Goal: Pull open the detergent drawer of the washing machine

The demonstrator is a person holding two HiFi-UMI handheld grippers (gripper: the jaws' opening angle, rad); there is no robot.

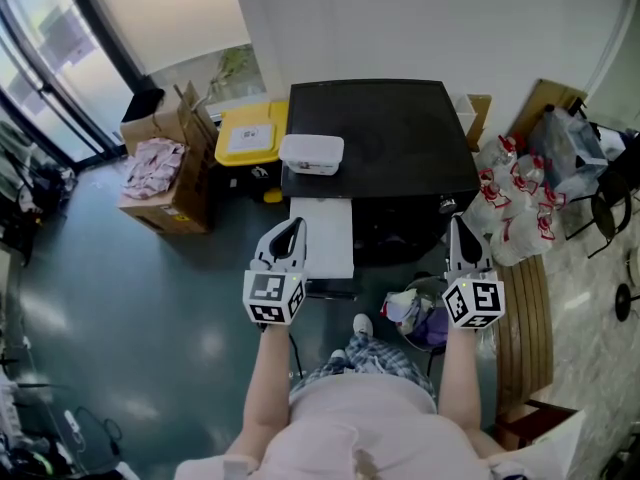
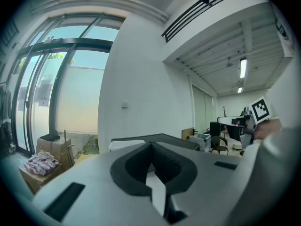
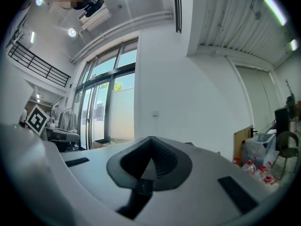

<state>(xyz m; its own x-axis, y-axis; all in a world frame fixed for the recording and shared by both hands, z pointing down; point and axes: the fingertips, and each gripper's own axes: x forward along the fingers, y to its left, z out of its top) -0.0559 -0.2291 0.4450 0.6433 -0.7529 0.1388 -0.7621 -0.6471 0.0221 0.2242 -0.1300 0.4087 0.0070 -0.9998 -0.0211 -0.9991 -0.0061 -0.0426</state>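
The washing machine (image 1: 390, 133) has a black top and stands against the white wall in the head view. On its left front corner sits a white lidded tub (image 1: 312, 154). A white flat rectangle (image 1: 335, 236) sticks out from the machine's front left and looks like the detergent drawer (image 1: 335, 236) pulled out. My left gripper (image 1: 292, 228) hovers over that rectangle's left edge, jaws shut and empty. Held level off the machine's front right corner, my right gripper (image 1: 455, 226) is also shut and empty. In the gripper views the left gripper (image 2: 151, 149) and right gripper (image 3: 149, 147) show closed jaws.
A yellow bin (image 1: 250, 133) and a cardboard box (image 1: 165, 203) holding pink cloth stand left of the machine. Bags of bottles (image 1: 512, 208) and a wooden bench (image 1: 525, 318) are on the right. A basket of clothes (image 1: 425, 313) sits by my feet. Glass doors line the far left.
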